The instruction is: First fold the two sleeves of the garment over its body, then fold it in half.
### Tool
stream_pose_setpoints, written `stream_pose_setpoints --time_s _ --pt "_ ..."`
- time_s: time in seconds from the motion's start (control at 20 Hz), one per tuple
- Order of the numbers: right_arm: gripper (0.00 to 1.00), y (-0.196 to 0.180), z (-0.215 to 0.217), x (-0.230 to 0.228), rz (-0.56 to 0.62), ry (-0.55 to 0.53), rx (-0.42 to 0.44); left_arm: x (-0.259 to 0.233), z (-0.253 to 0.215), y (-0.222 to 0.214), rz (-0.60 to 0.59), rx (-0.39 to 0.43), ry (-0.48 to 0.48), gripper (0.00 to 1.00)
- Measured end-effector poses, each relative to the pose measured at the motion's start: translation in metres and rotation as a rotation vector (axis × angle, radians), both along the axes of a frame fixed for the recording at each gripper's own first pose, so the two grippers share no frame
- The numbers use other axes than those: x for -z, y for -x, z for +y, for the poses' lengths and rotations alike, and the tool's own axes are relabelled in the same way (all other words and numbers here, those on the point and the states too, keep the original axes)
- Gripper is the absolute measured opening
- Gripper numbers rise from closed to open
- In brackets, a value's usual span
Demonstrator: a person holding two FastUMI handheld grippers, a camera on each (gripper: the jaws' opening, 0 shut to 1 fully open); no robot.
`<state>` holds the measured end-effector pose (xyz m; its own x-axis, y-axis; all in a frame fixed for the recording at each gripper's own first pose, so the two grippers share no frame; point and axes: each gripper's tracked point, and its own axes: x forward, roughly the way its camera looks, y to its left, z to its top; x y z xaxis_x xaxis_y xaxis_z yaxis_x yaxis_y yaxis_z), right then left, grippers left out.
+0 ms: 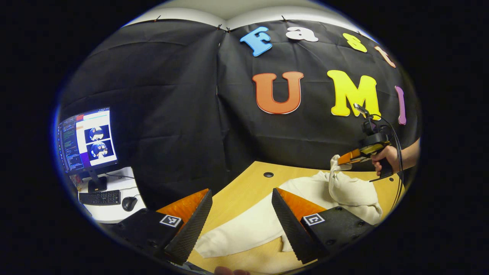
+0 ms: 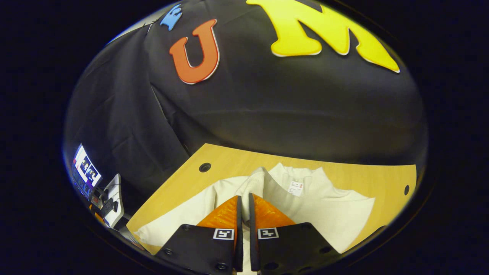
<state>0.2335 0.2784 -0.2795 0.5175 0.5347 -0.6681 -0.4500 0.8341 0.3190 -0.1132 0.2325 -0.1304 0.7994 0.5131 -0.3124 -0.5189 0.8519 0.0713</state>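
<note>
— So, where is the garment (image 1: 244, 229) at this moment?

— Spread on the wooden table (image 1: 244, 187), cream-coloured, most of it flat. From the right gripper view its neck opening and a small white label (image 2: 295, 188) face the black cloth wall at the back, and one side of the body reaches out flat toward the table's right edge.

— And the right gripper (image 2: 243, 200)?

— Its jaws are nearly closed, only a thin slit between them, with a ribbed strip of the cloth, a sleeve (image 2: 255, 181) as far as I can judge, running into that slit. In the left gripper view I can see that same gripper farther off, held in a hand (image 1: 384, 157) above the far right of the table, and the cloth hangs from its tip in a drooping fold, lifted clear of the rest.

— The left gripper (image 1: 241, 204)?

— Jaws wide apart, holding nothing. It hovers over the near side of the table, and between its fingers I see bare wood and the flat near part of the garment, which lies below them. Whether the fingers touch the cloth I cannot tell.

— Anything else around?

— Off to the left, past the table's edge, a lit monitor (image 1: 87, 140) stands on a white desk (image 1: 110, 210), with a keyboard (image 1: 100, 197) and a mouse (image 1: 129, 203) in front of it. The table has a small round hole (image 1: 268, 174) near its back edge.
</note>
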Motion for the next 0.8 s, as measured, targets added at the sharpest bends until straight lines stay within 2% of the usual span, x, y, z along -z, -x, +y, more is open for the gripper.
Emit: stream_pose_setpoints --time_s 0.25,0.45,0.6,0.8 --pt "0.08 0.001 0.066 0.066 0.012 0.078 -0.033 0.015 0.017 0.011 0.030 -0.028 0.023 0.99" --pt "0.07 0.001 0.086 0.105 0.008 0.126 -0.032 0.029 0.027 0.019 0.064 -0.027 0.014 0.99" --pt "0.07 0.003 0.092 0.112 0.000 0.145 -0.020 0.039 0.032 0.023 0.085 -0.024 0.017 0.99" --pt "0.17 0.004 0.107 0.094 -0.012 0.078 -0.016 0.047 0.039 0.025 0.084 -0.036 0.045 0.99"
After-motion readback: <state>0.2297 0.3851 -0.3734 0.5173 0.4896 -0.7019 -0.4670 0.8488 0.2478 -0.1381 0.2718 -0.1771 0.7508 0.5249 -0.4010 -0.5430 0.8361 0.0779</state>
